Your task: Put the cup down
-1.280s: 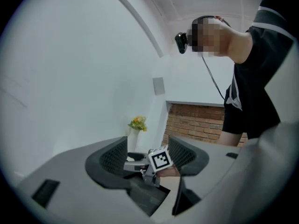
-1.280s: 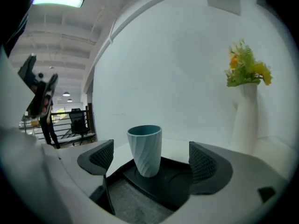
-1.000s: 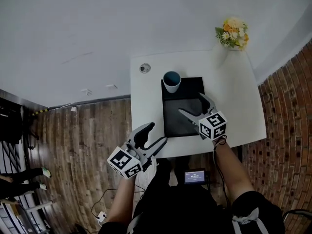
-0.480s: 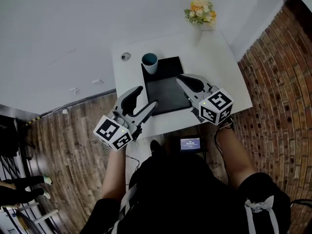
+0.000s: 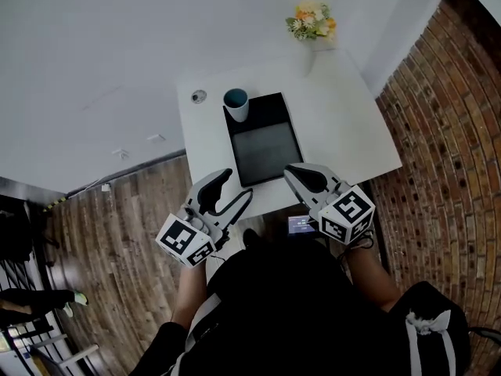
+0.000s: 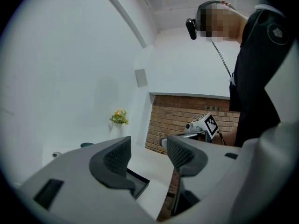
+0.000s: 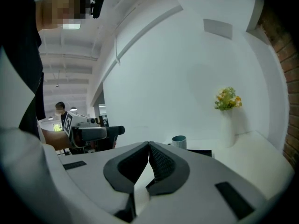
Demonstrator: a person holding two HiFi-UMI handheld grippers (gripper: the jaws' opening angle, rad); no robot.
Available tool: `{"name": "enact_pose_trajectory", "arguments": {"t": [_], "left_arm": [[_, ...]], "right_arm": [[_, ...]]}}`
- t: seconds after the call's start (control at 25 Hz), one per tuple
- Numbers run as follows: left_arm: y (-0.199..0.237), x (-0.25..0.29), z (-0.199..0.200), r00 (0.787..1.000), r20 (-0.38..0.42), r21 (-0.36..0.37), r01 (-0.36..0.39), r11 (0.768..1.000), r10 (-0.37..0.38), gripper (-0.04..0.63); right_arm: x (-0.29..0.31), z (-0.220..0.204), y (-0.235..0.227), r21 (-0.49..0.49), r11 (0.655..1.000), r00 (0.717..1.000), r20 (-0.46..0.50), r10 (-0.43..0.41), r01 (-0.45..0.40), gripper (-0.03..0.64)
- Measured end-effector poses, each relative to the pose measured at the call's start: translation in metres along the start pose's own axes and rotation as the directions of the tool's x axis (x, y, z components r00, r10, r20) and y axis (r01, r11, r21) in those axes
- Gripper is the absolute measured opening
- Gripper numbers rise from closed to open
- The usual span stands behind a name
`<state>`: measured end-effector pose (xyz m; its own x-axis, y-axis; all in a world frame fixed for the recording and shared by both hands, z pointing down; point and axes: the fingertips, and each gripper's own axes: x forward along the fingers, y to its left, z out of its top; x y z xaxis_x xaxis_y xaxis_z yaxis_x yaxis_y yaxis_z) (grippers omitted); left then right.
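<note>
The cup (image 5: 236,104) is set upright on the far left corner of a black tray (image 5: 266,143) on the desk (image 5: 344,124), well apart from both claws. The left claw (image 5: 237,185) is held wide and empty, its jaws having just been closing slightly. The right claw (image 5: 293,173) is shut on nothing. The cup is judged light, rigid, smooth and possibly breakable, and best gripped across its wall.

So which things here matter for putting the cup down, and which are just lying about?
Job: cup, standing at a far corner of the black tray.
Lying about: flowers, small round object near the cup, white table.
</note>
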<state>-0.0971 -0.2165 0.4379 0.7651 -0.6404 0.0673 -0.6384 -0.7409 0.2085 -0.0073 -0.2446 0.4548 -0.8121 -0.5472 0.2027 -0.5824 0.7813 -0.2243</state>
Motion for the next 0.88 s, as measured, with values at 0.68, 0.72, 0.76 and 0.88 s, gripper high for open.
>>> {"name": "enact_pose_trajectory", "arguments": {"t": [0.68, 0.72, 0.76, 0.88], "left_arm": [[0.007, 0.018, 0.045, 0.997, 0.050, 0.173, -0.063, 0.983, 0.055, 0.006], [0.007, 0.019, 0.044, 0.997, 0.048, 0.167, -0.062, 0.984, 0.055, 0.006], [0.008, 0.020, 0.043, 0.997, 0.047, 0.162, -0.063, 0.985, 0.056, 0.006], [0.013, 0.020, 0.042, 0.997, 0.041, 0.152, -0.071, 0.986, 0.066, 0.006]], "right_arm": [[0.005, 0.067, -0.026, -0.091, 0.992, 0.982, 0.173, -0.069, 0.086, 0.014], [0.007, 0.065, -0.027, -0.089, 0.992, 0.983, 0.168, -0.070, 0.086, 0.013], [0.009, 0.062, -0.028, -0.087, 0.993, 0.984, 0.162, -0.071, 0.086, 0.014], [0.012, 0.057, -0.030, -0.077, 0.993, 0.985, 0.156, -0.075, 0.088, 0.012]]}}
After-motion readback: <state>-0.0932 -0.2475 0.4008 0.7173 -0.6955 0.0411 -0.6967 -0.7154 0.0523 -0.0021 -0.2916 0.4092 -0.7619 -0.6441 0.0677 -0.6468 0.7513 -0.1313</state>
